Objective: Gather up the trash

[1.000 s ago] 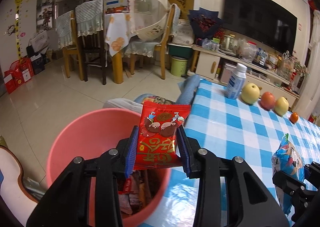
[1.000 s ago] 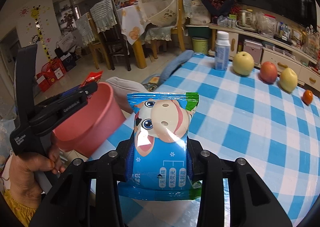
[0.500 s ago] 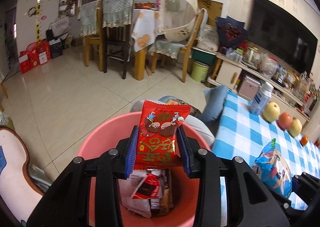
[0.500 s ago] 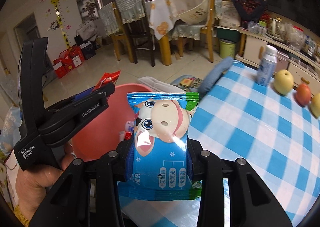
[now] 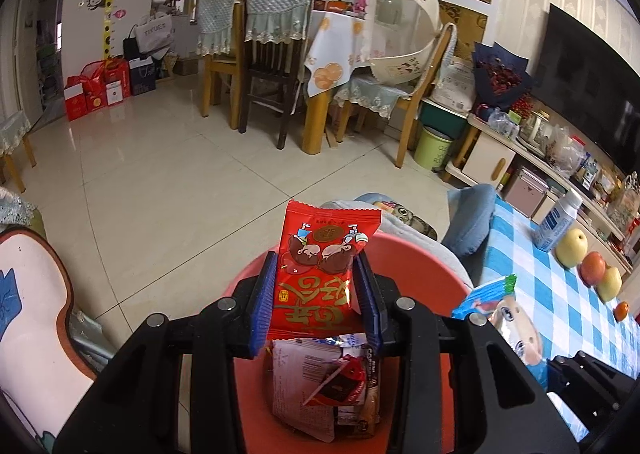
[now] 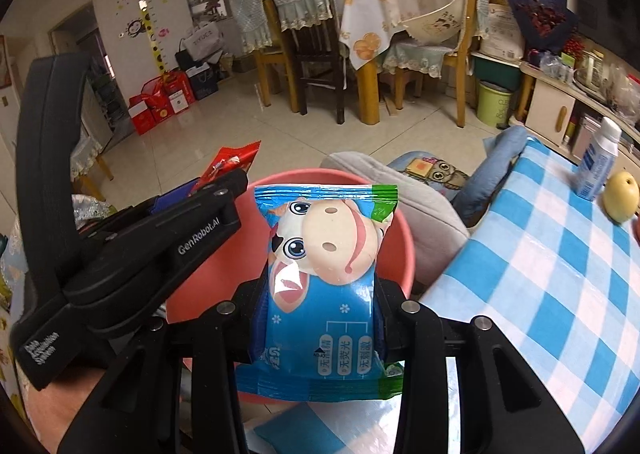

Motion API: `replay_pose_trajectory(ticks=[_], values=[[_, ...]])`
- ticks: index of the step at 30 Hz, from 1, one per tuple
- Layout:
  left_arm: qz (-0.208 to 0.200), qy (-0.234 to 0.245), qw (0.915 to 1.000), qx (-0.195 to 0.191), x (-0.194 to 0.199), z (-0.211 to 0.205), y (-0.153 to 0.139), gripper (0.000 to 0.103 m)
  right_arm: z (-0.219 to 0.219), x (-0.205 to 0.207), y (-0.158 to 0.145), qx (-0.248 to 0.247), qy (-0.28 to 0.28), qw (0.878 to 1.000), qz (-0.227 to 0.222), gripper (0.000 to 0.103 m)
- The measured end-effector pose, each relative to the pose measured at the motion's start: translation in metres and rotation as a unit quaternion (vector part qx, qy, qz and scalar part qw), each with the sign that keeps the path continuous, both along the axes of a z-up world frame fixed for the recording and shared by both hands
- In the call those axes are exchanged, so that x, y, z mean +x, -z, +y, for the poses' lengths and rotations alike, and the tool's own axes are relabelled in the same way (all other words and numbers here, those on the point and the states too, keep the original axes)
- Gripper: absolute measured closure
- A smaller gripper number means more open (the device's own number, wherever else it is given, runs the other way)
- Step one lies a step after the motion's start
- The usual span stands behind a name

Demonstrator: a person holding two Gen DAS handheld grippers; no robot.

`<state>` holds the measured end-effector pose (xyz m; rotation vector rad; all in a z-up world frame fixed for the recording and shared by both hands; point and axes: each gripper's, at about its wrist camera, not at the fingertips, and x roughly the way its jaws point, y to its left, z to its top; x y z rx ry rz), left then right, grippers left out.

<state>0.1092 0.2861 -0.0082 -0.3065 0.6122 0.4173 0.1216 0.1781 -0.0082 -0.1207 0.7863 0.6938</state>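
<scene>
The left tool (image 5: 316, 296) is gripping a red packet (image 5: 320, 274) at the centre of the left view, directly over the pink bin (image 5: 420, 266), which is already holding several wrappers (image 5: 320, 386) at the bottom centre. The right tool (image 6: 320, 314) is clamping a blue packet (image 6: 324, 278) at the centre of its view, near the bin's rim at the tabletop (image 6: 540, 294) edge. Both packets are not yet dropped; releasing them is what is left. On the tabletop no other trash is showing, only a bottle (image 5: 556, 226) and fruit (image 5: 592, 266) at the right.
</scene>
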Motion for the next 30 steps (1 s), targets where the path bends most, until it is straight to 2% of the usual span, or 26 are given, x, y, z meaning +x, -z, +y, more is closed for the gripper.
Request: replay_pose_trajectory(ticks=[5,6,7,8,9,11,17,22,25,30], values=[[0.016,-0.020,0.9996,0.008,0.002,0.005,0.004,0.061,0.011,0.005,0.013,-0.011,-0.008,1.000,0.009,0.060],[0.024,-0.027,0.9992,0.016,0.003,0.005,0.004,0.058,0.013,0.006,0.016,-0.013,-0.009,1.000,0.013,0.059],[0.030,-0.032,0.9989,0.020,0.004,0.005,0.005,0.048,0.014,0.007,0.020,-0.017,-0.008,1.000,0.015,0.056],[0.031,-0.034,0.9987,0.022,0.004,0.005,0.005,0.039,0.014,0.006,0.022,-0.017,-0.009,1.000,0.015,0.044],[0.032,-0.035,0.9986,0.023,0.003,0.006,0.004,0.037,0.013,0.005,0.023,-0.017,-0.007,1.000,0.012,0.031],[0.036,-0.038,0.9983,0.027,0.004,0.005,0.004,0.032,0.008,0.001,0.021,-0.022,0.007,1.000,-0.008,0.020],[0.042,-0.031,0.9983,0.028,0.006,0.001,0.005,0.027,-0.013,-0.003,0.011,-0.023,0.039,0.998,-0.039,0.015],[0.046,-0.023,0.9981,0.032,0.008,-0.007,0.006,0.026,-0.031,0.003,0.007,-0.016,0.060,0.997,-0.037,0.015],[0.045,-0.018,0.9982,0.036,0.009,-0.011,0.005,0.020,-0.039,0.004,0.006,-0.013,0.071,0.997,-0.035,0.012],[0.051,-0.006,0.9977,0.044,0.013,-0.019,0.006,0.019,-0.051,0.005,0.008,-0.012,0.081,0.996,-0.030,0.011]])
